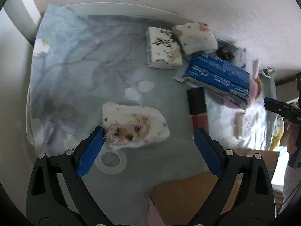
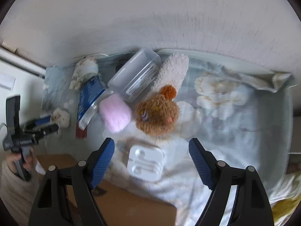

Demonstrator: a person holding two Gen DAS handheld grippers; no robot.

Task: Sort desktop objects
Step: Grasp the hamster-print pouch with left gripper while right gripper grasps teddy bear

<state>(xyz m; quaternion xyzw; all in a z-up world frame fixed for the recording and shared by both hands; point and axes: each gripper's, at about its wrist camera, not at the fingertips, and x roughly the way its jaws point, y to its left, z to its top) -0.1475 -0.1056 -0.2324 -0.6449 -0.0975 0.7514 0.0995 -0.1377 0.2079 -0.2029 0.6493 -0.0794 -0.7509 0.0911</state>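
Note:
My left gripper (image 1: pixel 148 146) is open and empty; its left pad touches a white tissue pack with a hamster print (image 1: pixel 134 127) lying on the blue floral cloth (image 1: pixel 75 66). Two more tissue packs (image 1: pixel 163 48) (image 1: pixel 195 37) and a blue box (image 1: pixel 218 75) lie farther back right. My right gripper (image 2: pixel 151 162) is open and empty, just above a white plastic earphone case (image 2: pixel 145 162). Behind the case lie a brown plush toy (image 2: pixel 157 113), a pink fuzzy item (image 2: pixel 115 113), a clear plastic jar (image 2: pixel 134 75) and a white fuzzy item (image 2: pixel 173 71).
A clear tape ring (image 1: pixel 111 162) lies below the tissue pack. A red and black tube (image 1: pixel 197 109) lies right of it. A brown cardboard box (image 1: pixel 188 197) sits at the near edge. The wall stands behind the table. A crumpled cloth (image 2: pixel 263 77) lies at the back right.

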